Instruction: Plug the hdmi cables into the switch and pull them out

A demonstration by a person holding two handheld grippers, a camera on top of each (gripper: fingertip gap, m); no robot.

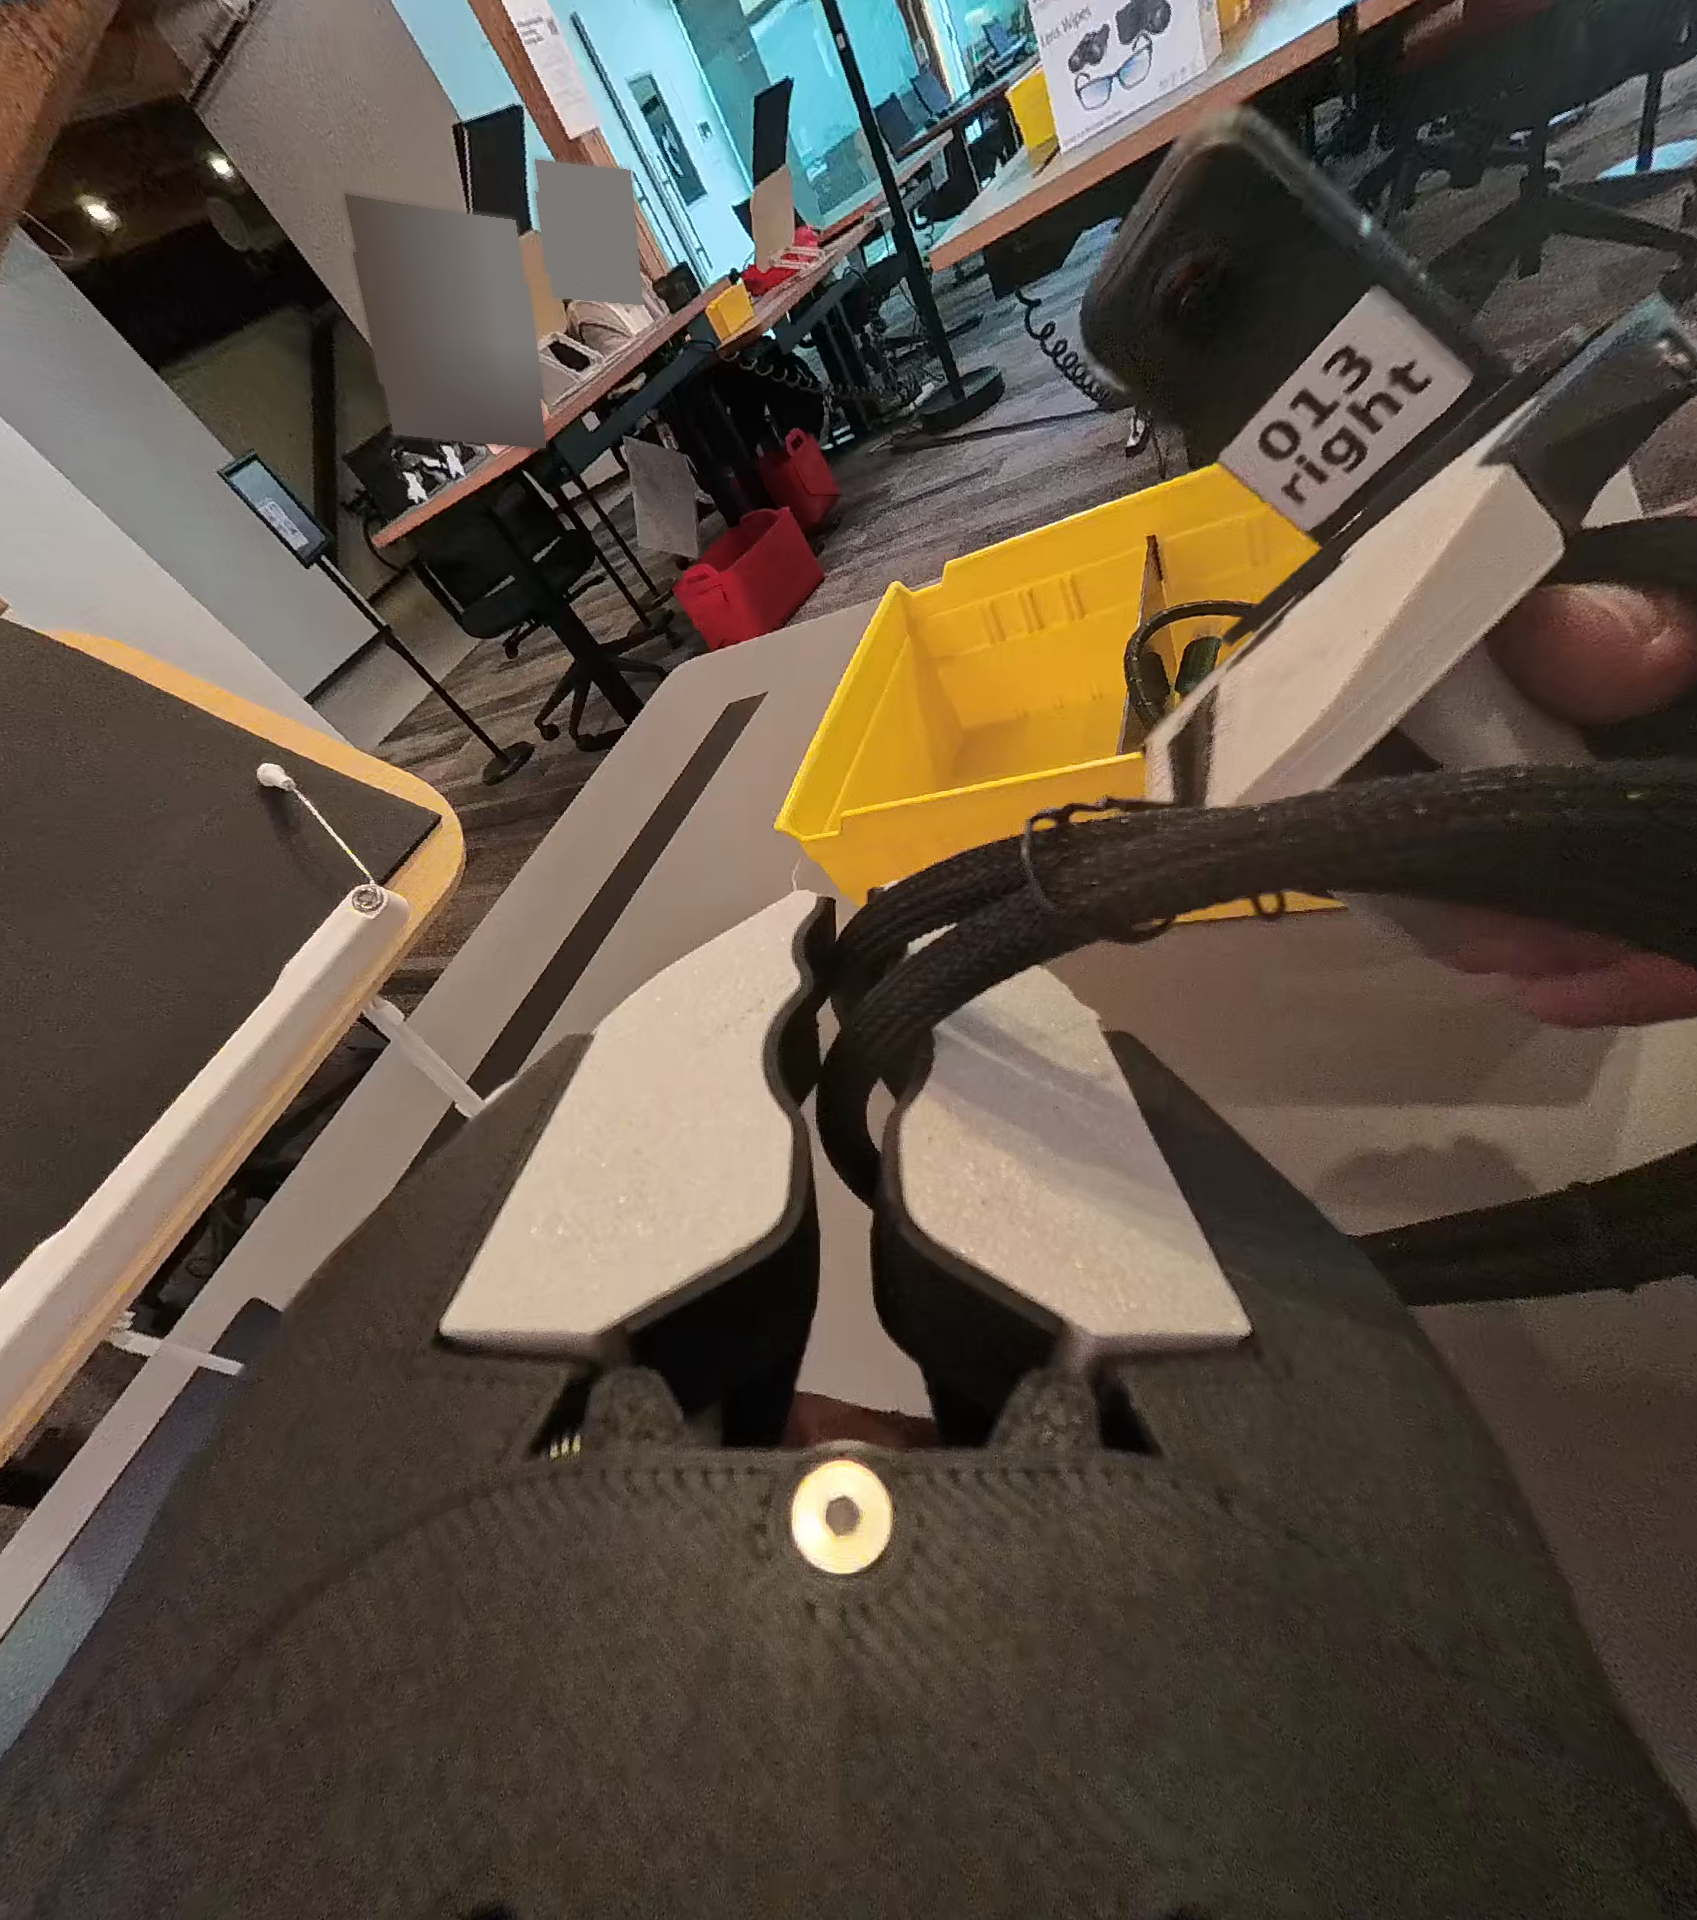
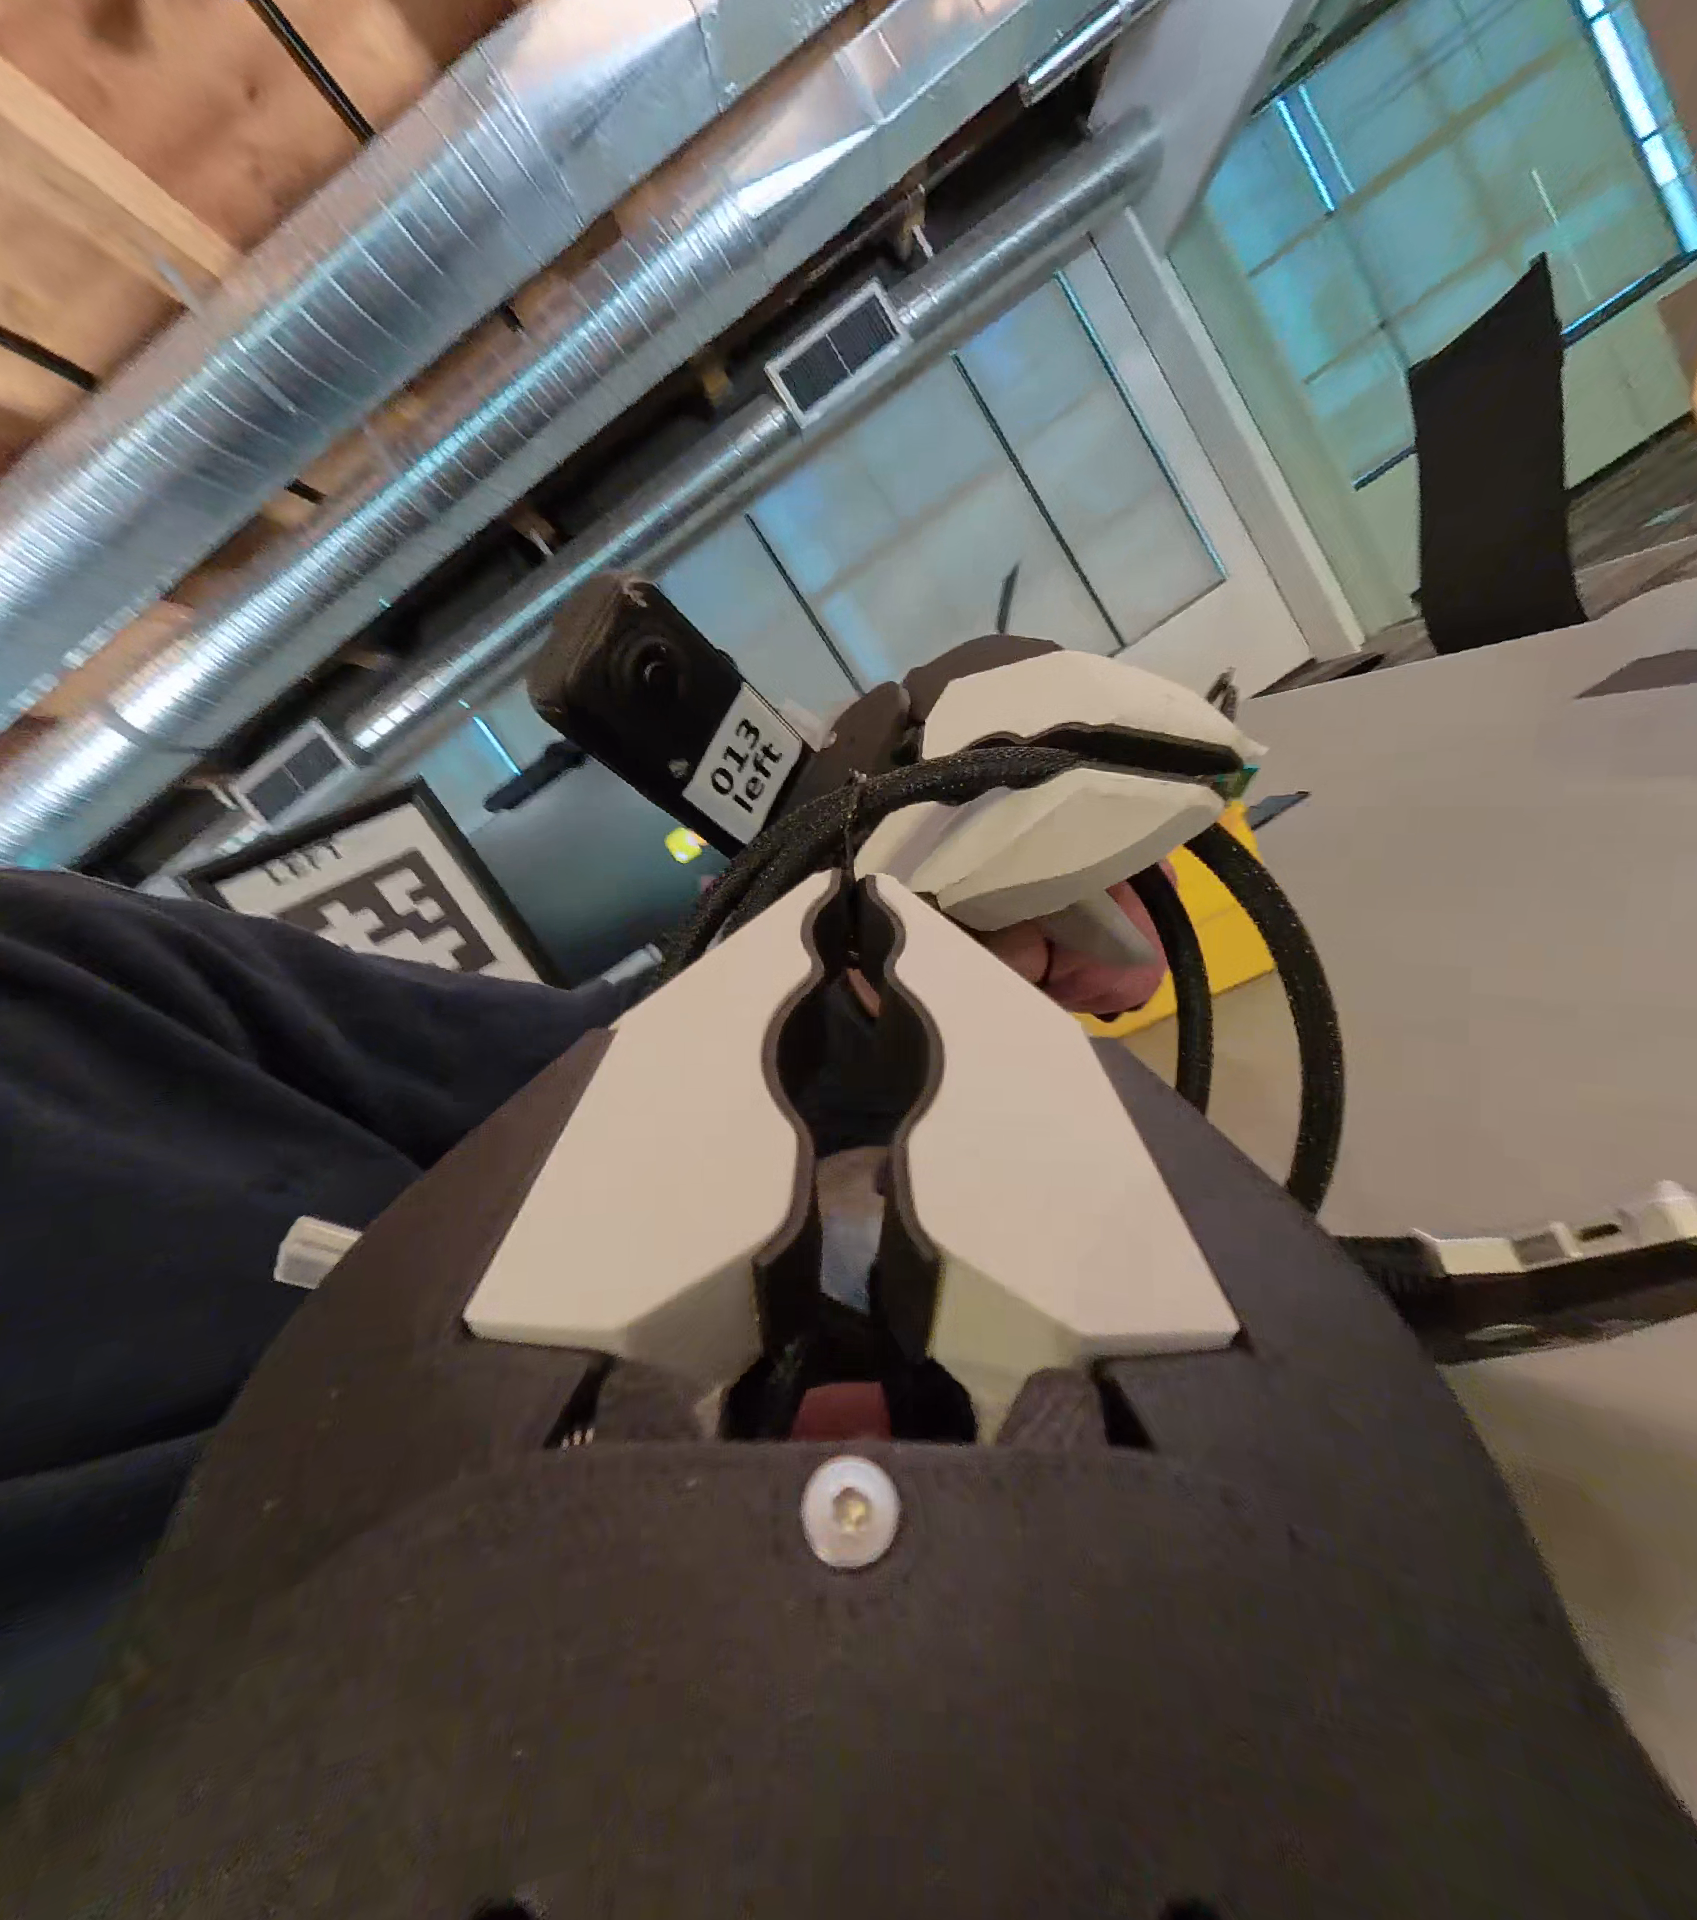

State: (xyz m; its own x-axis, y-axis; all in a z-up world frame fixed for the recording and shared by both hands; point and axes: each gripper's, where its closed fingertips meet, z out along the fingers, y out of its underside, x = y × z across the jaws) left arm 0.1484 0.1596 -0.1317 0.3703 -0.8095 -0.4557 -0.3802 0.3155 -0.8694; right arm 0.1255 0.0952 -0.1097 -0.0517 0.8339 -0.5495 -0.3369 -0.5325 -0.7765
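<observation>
In the left wrist view, the left gripper (image 1: 839,1023) has its white fingers (image 1: 662,1143) drawn narrow around a bundle of black braided HDMI cables (image 1: 1343,847), which passes between the tips and sweeps off to the right in a broad loop tied with thin wire. Beyond the cables a yellow plastic bin (image 1: 937,727) sits on the grey worktop (image 1: 615,914), split by a divider, with a dark cable end in its right compartment. The right gripper (image 1: 1363,613) crosses the upper right of this view, a camera mounted on top and a white label on its side, gripped by a hand (image 1: 1633,665) in a black glove. To the left lies a black mat on a wooden board (image 1: 428,852) with a white bar along its edge. In the right wrist view, the right gripper (image 2: 859,894) has its fingers (image 2: 678,1143) nearly touching at the tips, pinching a thin black tie where the cable bundle (image 2: 1311,1039) passes; the bundle curves down to the worktop (image 2: 1550,935). The left gripper (image 2: 1228,774) appears ahead, clamped on the same bundle. A black and white HDMI switch (image 2: 1592,1252) lies flat on the worktop at right, a cable reaching its near end; whether it is plugged in I cannot tell. A dark sleeve (image 2: 148,1143) fills the left.
</observation>
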